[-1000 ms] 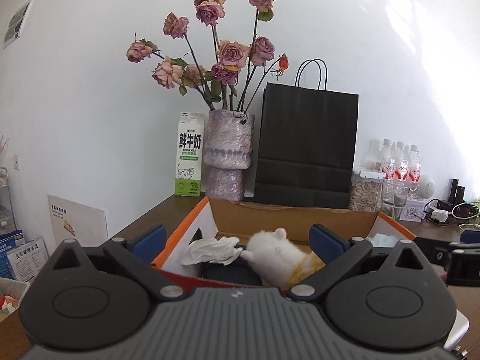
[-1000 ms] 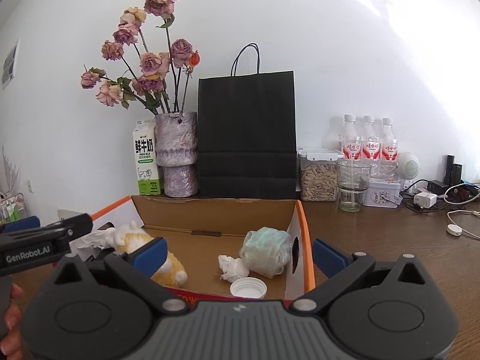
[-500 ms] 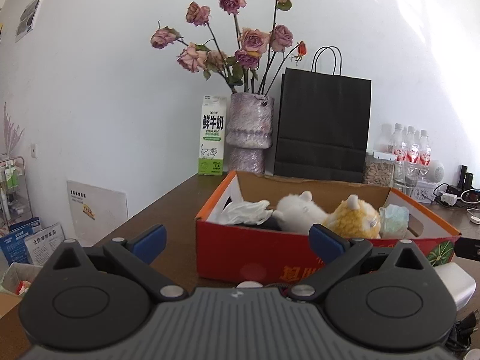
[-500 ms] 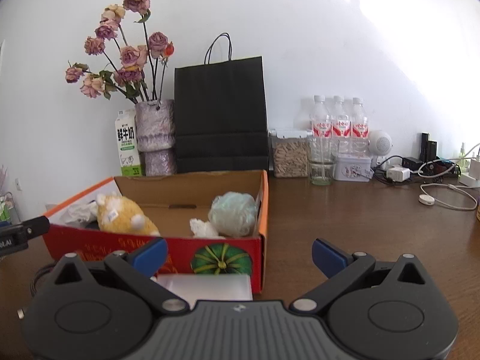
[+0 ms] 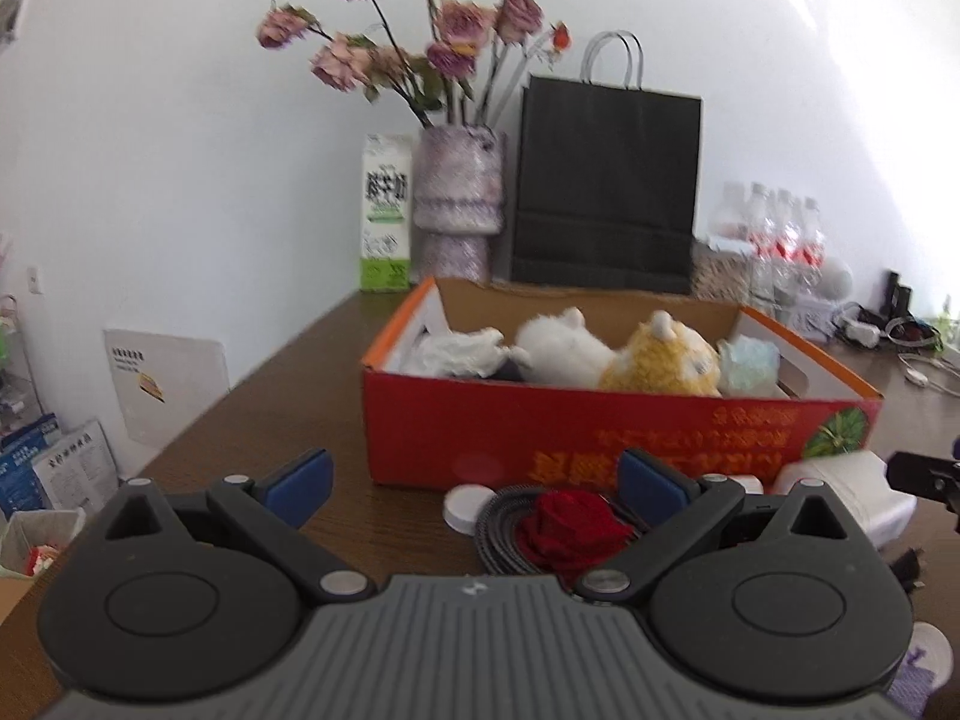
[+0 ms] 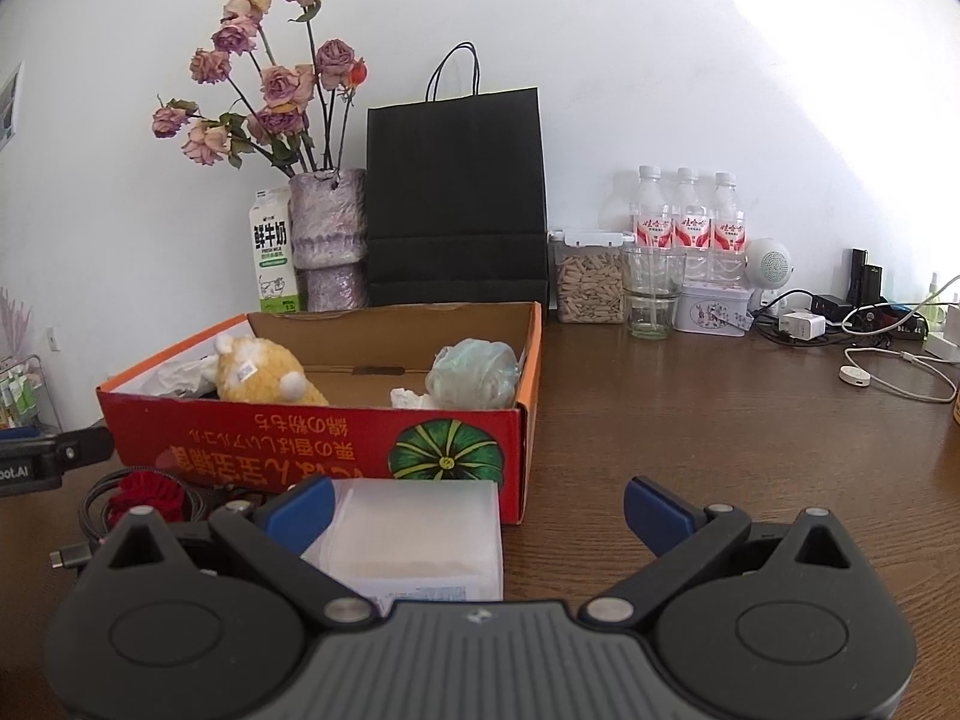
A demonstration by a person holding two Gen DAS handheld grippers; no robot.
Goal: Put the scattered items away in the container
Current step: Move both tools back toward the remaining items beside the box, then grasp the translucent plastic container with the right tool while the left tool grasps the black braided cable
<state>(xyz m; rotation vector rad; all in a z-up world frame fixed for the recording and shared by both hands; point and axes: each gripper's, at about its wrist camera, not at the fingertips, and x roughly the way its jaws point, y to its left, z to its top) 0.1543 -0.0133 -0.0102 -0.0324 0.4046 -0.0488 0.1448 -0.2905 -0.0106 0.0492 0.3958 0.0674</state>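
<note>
A red cardboard box [image 5: 540, 429] [image 6: 288, 444] stands on the brown table. It holds a white plush [image 5: 564, 348], a yellow plush [image 5: 660, 363] [image 6: 258, 372], crumpled tissue [image 5: 459, 351] and a pale green bundle [image 6: 474, 375]. In front of the box lie a red fabric flower [image 5: 570, 525] [image 6: 144, 495] on a coiled black cable [image 5: 498, 534], a white cap [image 5: 468, 504] and a white tissue pack [image 6: 414, 534] [image 5: 840, 489]. My left gripper [image 5: 474, 480] is open and empty, just before the flower. My right gripper [image 6: 480, 504] is open and empty over the tissue pack.
A black paper bag [image 6: 456, 204], a vase of dried roses [image 6: 327, 240] and a milk carton [image 6: 273, 252] stand behind the box. Bottles [image 6: 687, 222], a glass [image 6: 651, 291], a jar [image 6: 588, 279], a tin and chargers with cables [image 6: 888, 372] sit at the right.
Both grippers have drawn back from over the box and dropped low in front of it. The flower, cable, cap and tissue pack have come into view.
</note>
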